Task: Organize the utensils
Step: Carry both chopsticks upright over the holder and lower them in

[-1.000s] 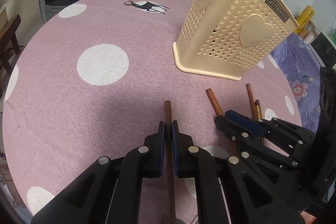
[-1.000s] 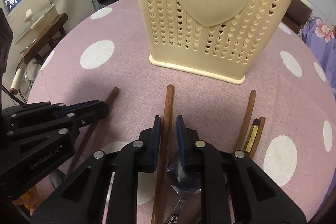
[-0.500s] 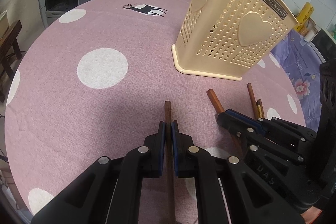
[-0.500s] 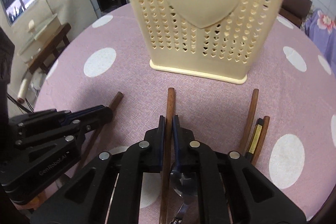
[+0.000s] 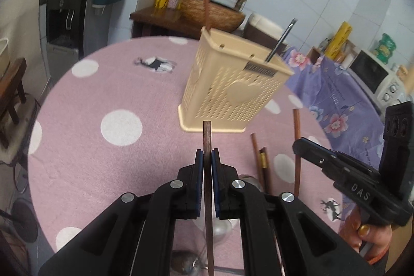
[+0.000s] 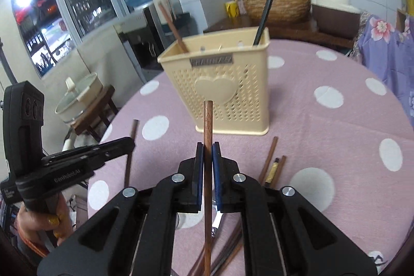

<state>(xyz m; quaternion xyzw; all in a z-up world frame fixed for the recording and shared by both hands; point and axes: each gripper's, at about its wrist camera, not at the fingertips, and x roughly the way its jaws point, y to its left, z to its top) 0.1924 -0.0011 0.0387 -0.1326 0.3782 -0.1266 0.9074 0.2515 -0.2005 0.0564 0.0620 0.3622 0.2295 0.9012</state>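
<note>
Above the table [image 5: 85, 154], each gripper [image 5: 207, 157] [image 6: 207, 150] clamps a chopstick [image 5: 207, 172] [image 6: 207, 172].

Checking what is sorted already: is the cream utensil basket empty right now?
No: the right wrist view shows a brown chopstick and a dark utensil standing in the cream basket.
</note>
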